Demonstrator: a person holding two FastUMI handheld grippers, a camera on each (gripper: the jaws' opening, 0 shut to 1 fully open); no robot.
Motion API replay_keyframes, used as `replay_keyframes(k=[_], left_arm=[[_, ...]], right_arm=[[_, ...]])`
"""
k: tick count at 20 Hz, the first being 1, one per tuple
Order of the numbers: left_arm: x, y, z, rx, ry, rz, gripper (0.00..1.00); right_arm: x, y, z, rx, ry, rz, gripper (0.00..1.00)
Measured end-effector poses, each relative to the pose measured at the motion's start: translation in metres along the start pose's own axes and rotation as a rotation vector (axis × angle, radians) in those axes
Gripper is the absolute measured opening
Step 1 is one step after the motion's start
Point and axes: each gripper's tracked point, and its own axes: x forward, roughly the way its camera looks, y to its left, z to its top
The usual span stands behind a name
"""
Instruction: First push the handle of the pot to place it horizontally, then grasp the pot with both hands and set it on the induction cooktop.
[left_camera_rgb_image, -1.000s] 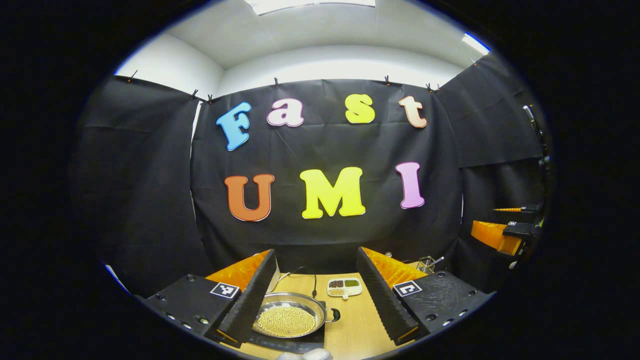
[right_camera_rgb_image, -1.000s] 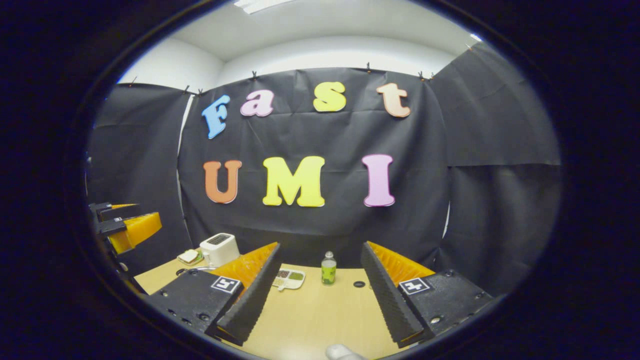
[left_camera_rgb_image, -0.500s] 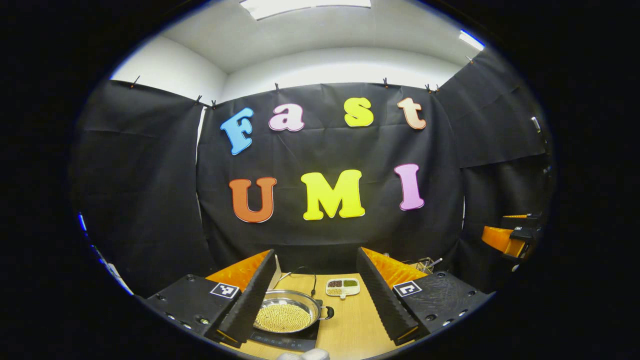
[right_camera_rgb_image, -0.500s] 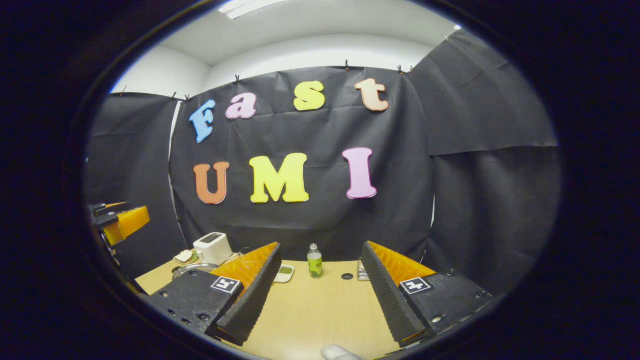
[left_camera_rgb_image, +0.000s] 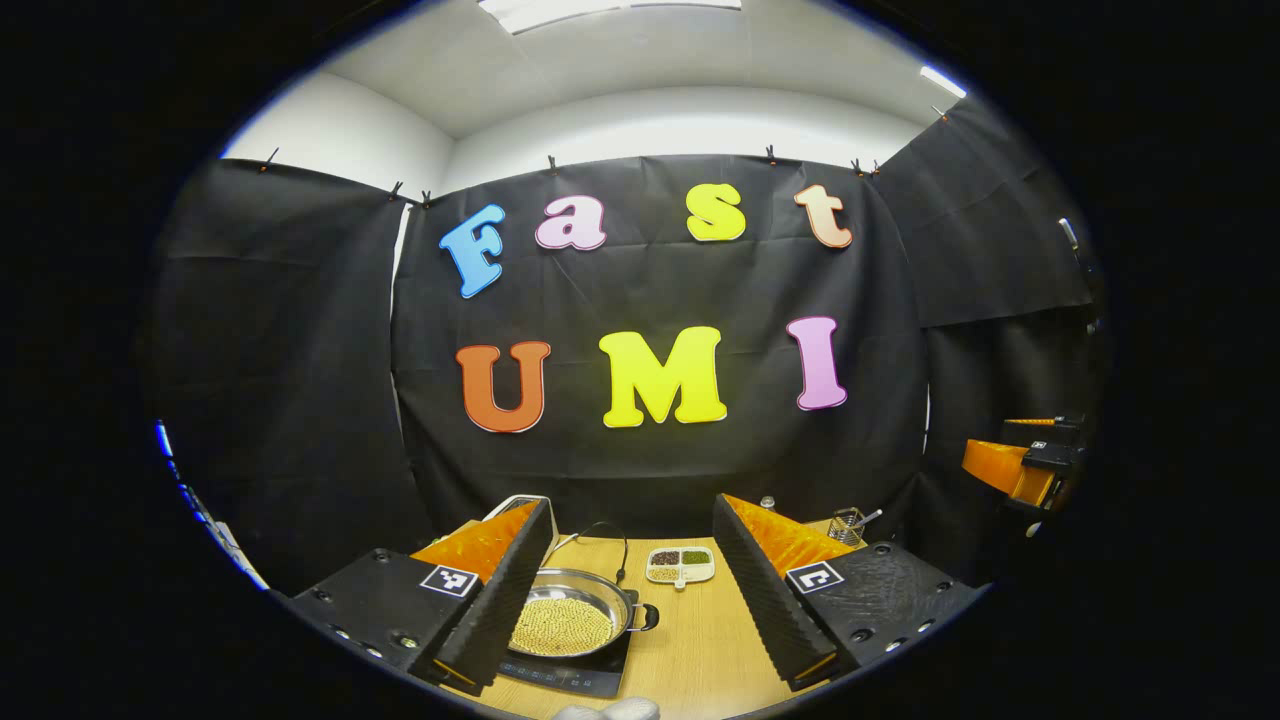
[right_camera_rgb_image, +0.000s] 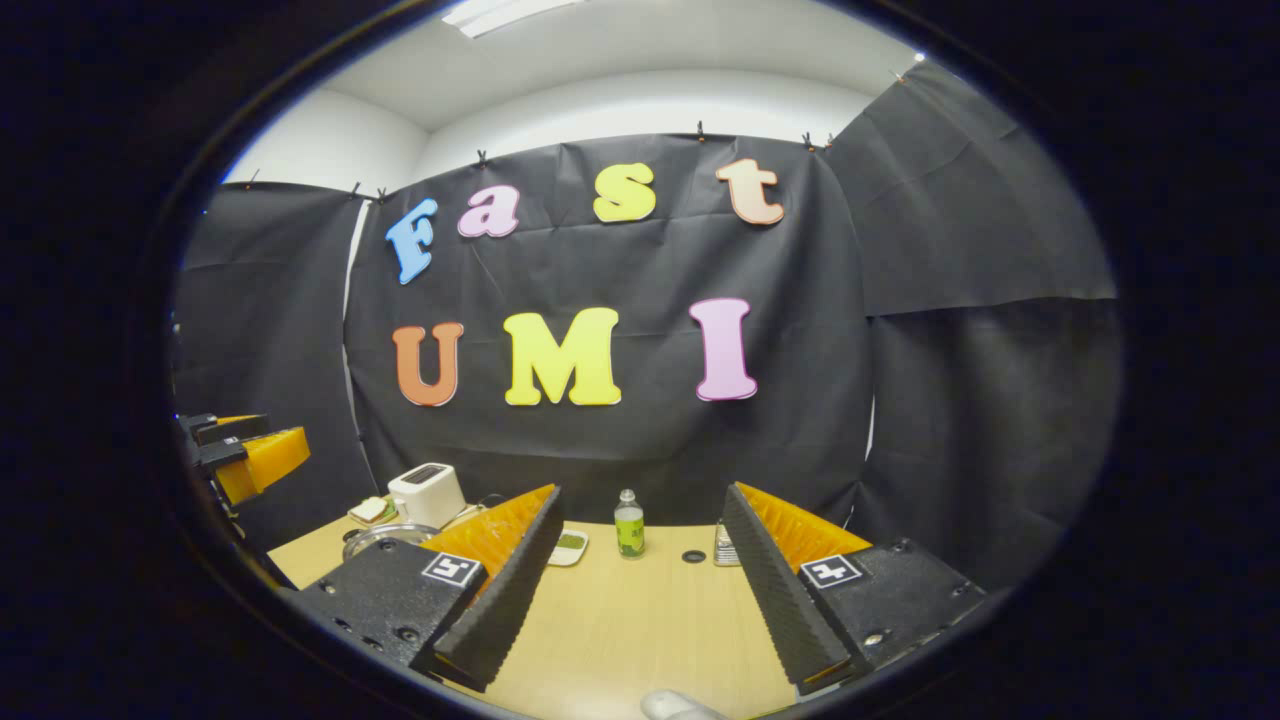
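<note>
- Left tongs (left_camera_rgb_image: 632, 585) were spread wide, holding nothing, raised above the worktop (left_camera_rgb_image: 700, 650).
- Pot (left_camera_rgb_image: 570, 625) sat on the induction cooktop (left_camera_rgb_image: 570, 675) at 7 o'clock in the left gripper view, filled with pale beans; one side handle (left_camera_rgb_image: 648, 617) pointed to 3 o'clock.
- Divided dish (left_camera_rgb_image: 680, 565) lay just beyond the pot, apart from it.
- Right tongs (right_camera_rgb_image: 640, 585) were spread, empty, over bare worktop.
- Bottle (right_camera_rgb_image: 629, 524) stood at 12 o'clock ahead, toaster (right_camera_rgb_image: 427, 495) at 10 o'clock near the far edge.
</note>
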Motion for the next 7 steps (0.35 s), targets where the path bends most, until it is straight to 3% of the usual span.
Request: replay_keyframes(k=[7], left_arm=[[0.0080,-0.0003,-0.0062,0.008,0.012,0.004,0.96]], right_arm=[[0.0057,0.0003,-0.0004,-0.005,0.006,0.005,1.00]])
